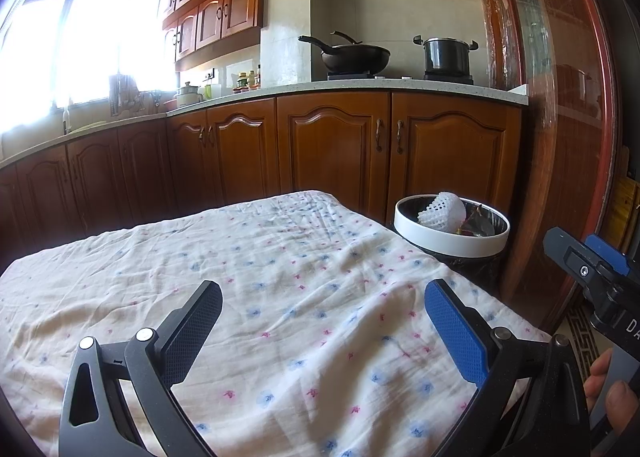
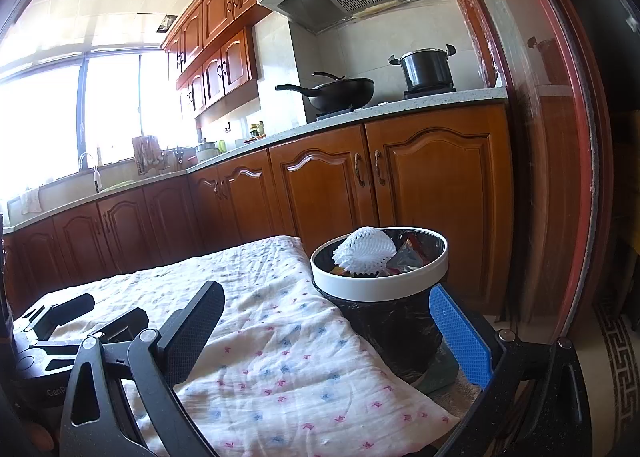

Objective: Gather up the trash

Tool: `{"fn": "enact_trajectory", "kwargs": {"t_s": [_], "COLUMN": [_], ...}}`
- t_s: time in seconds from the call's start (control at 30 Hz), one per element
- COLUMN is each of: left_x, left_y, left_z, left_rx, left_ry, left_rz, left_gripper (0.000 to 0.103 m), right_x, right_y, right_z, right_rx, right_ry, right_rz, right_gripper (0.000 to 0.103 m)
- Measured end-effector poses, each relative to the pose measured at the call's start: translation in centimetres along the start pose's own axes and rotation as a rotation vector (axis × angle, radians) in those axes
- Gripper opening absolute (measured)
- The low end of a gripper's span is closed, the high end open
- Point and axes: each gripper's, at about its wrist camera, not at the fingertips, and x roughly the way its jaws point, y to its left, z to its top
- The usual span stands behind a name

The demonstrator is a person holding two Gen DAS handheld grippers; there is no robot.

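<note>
A round trash bin with a white rim and a black liner stands on the floor at the table's far right corner. A white foam fruit net lies on top of wrappers inside it. My left gripper is open and empty above the flowered cloth. My right gripper is open and empty over the table's right edge, just before the bin; it also shows at the right of the left wrist view. No trash shows on the cloth.
Brown kitchen cabinets run behind the table. A wok and a pot sit on the stove. A glass door with a red frame stands to the right of the bin.
</note>
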Motion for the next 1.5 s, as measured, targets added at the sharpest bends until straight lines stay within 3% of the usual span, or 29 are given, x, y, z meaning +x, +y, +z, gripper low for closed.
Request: {"fn": "enact_trajectory", "kwargs": {"t_s": [1.5], "left_x": [0.00], "left_y": [0.05], "left_z": [-0.03], "left_rx": [0.001], "left_ry": [-0.001], "left_rz": [-0.002], "left_gripper": [0.102], "right_x": [0.00], "right_y": [0.67], "right_z": [0.06], "right_rx": [0.005], "right_ry": [0.002], "right_rz": [0.008], "right_gripper": [0.103]}}
